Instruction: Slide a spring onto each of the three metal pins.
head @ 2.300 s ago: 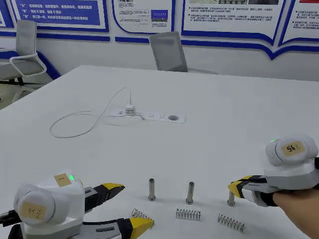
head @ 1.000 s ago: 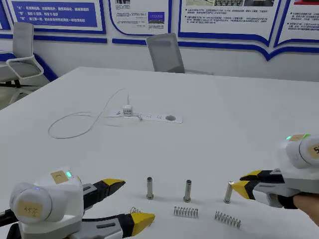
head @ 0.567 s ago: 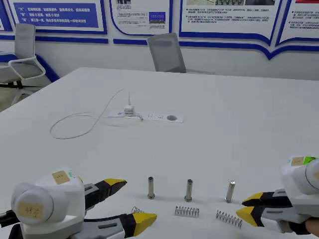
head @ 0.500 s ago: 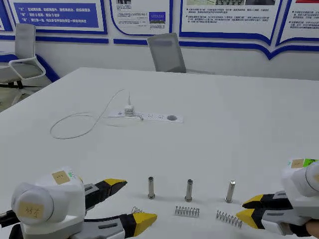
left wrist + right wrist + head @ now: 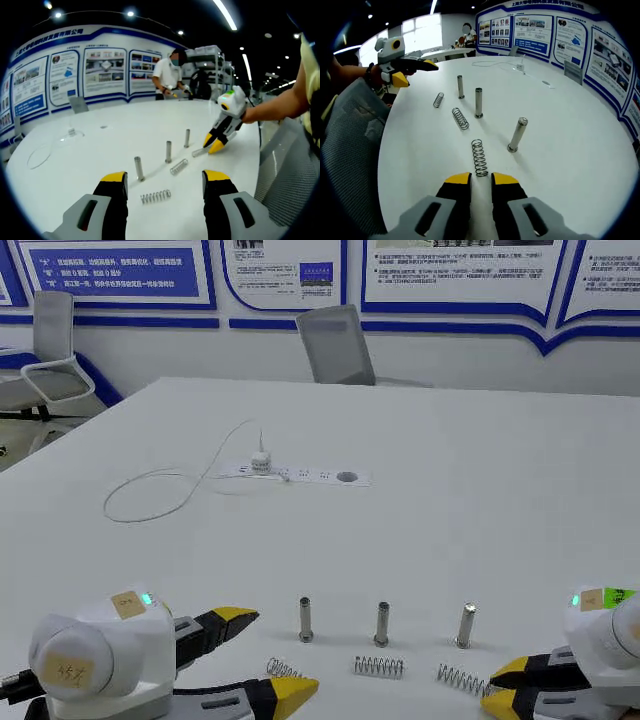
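Just beside the right pin (image 5: pixel 516 134) a spring (image 5: pixel 479 157) lies loose; the right gripper (image 5: pixel 481 177), jaws narrowly apart, looks set to pinch it next, while the left gripper (image 5: pixel 164 177) hovers, jaws wide apart.

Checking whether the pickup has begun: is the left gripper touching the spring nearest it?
Apart. The left gripper view shows the spring lying on the table between the open jaws of the left gripper, bare table on both sides.

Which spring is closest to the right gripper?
The right spring, lying just ahead of the right gripper; the middle spring and left spring lie farther off.
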